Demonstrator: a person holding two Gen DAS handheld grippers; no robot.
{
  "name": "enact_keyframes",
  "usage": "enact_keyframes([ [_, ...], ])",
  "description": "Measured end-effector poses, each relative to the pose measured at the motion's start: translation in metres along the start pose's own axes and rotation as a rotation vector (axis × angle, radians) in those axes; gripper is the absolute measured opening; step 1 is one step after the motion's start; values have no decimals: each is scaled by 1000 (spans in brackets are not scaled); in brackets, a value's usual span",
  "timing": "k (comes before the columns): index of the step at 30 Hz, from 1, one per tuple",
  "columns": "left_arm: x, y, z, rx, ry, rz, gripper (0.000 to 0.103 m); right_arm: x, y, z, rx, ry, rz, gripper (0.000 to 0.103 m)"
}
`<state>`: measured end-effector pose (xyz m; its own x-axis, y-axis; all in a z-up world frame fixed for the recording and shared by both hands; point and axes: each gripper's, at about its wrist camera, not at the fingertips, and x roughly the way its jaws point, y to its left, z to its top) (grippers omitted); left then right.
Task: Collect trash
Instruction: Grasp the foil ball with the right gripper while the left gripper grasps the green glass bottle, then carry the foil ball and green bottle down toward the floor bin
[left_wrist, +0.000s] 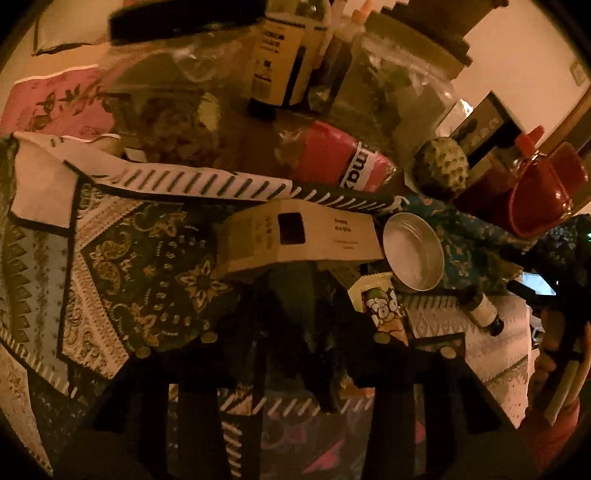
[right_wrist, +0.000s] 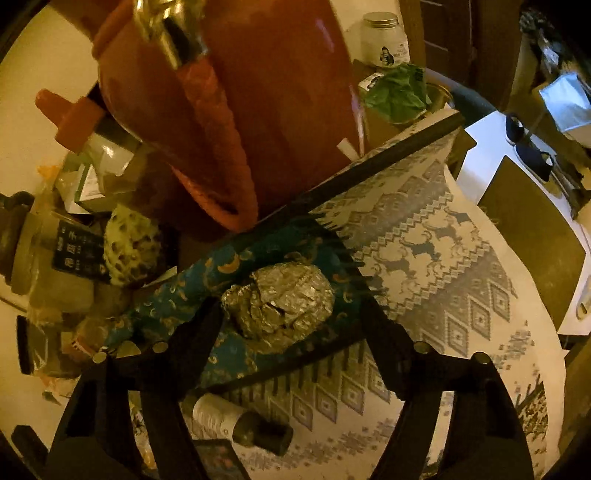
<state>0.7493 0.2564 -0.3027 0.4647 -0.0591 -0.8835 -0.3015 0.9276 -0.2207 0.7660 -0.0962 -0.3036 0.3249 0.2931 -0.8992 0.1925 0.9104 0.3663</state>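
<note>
In the right wrist view a crumpled foil ball (right_wrist: 280, 302) lies on a blue patterned cloth (right_wrist: 207, 280). My right gripper (right_wrist: 291, 314) is open, its black fingers (right_wrist: 384, 332) on either side of the ball, not closed on it. In the left wrist view a tan cardboard box (left_wrist: 295, 236) lies on a patterned cloth (left_wrist: 140, 266), just beyond my left gripper (left_wrist: 291, 314). The left gripper is open and empty, its dark fingers (left_wrist: 354, 332) below the box. A printed snack wrapper (left_wrist: 384, 314) lies by its right finger.
The table is crowded: a round metal tin (left_wrist: 413, 251), a red packet (left_wrist: 340, 162), clear jars (left_wrist: 391, 88), a dark bottle (left_wrist: 280, 55), a small brown bottle (right_wrist: 236, 421), a red bag (right_wrist: 240, 110), a spiky dried pod (right_wrist: 129, 247). A white patterned cloth (right_wrist: 443, 258) hangs over the table edge.
</note>
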Motion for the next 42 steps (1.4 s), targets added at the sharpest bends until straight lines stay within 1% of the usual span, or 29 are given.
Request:
enact_keyframes([
  [1, 0, 0, 1, -2, -4, 2, 41, 2, 2, -1, -7, 9, 2, 58],
  [6, 8, -3, 4, -4, -11, 23, 41, -1, 11, -6, -76, -13, -33, 52],
  [8, 12, -4, 4, -13, -12, 27, 42, -5, 13, -10, -104, -19, -50, 51],
  [10, 17, -7, 6, -18, -10, 36, 42, -13, 12, -16, -129, -19, -46, 51],
  [14, 26, -15, 9, 1, 4, 82, 42, -33, 9, -31, -175, -31, -44, 51],
  [16, 32, -19, 9, 7, 15, 94, 42, -48, 9, -41, -207, -44, -41, 51],
  [17, 36, -21, 9, 6, 26, 96, 42, -48, 13, -40, -219, -48, -40, 51],
  [18, 40, -22, 9, 2, 38, 98, 42, -56, 13, -44, -236, -55, -36, 51],
  [19, 42, -26, 10, 7, 21, 113, 42, -61, 14, -46, -247, -59, -31, 51],
  [20, 44, -31, 11, 24, 23, 136, 41, -67, 15, -48, -258, -64, -24, 51],
  [21, 45, -33, 11, 35, 28, 144, 41, -71, 17, -49, -265, -67, -16, 51],
  [25, 41, -45, 9, 60, 33, 144, 41, -101, 12, -55, -291, -102, 22, 51],
  [28, 18, -53, 2, 74, 0, 143, 41, -119, 5, -56, -309, -125, 45, 51],
  [34, -57, -61, -20, 39, -105, 116, 41, -166, -1, -70, -387, -189, 86, 51],
  [38, -118, -77, -37, 19, -214, 96, 41, -198, -6, -83, -452, -227, 114, 51],
  [42, -184, -104, -66, 4, -333, 58, 41, -228, -13, -97, -511, -260, 161, 51],
])
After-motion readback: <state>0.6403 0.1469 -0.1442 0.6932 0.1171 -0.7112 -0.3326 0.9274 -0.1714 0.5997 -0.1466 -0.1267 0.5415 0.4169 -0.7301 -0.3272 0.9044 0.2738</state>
